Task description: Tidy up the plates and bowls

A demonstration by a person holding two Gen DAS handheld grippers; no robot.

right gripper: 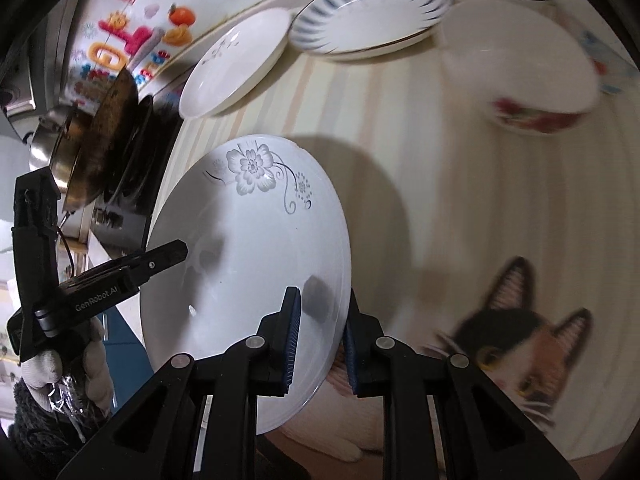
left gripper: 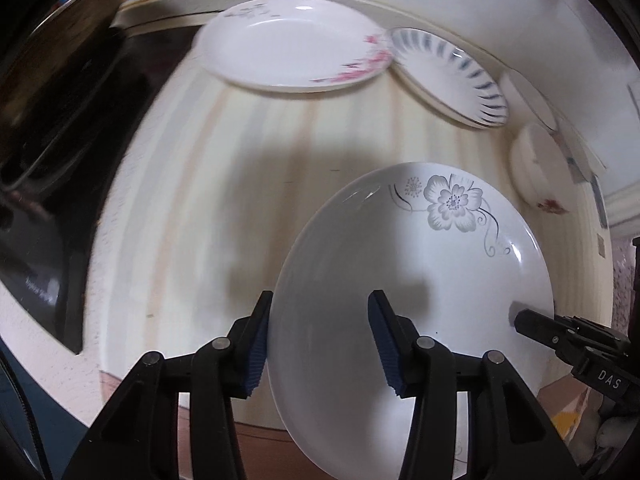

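Note:
A white plate with a grey flower (left gripper: 420, 280) is held tilted above the striped table, also seen in the right wrist view (right gripper: 248, 248). My left gripper (left gripper: 320, 340) straddles its left rim with jaws wide, one finger each side. My right gripper (right gripper: 320, 344) grips its right rim between both pads; it shows in the left wrist view (left gripper: 560, 332). The left gripper appears in the right wrist view (right gripper: 152, 264). A pink-flowered plate (left gripper: 296, 44), a blue-striped plate (left gripper: 452, 72) and a red-patterned bowl (left gripper: 536, 168) sit on the table.
A dark stove with a pan (right gripper: 100, 144) stands at the table's left edge. A cat (right gripper: 520, 344) sits at the table's near right. The wall with colourful stickers (right gripper: 120, 40) runs behind the plates.

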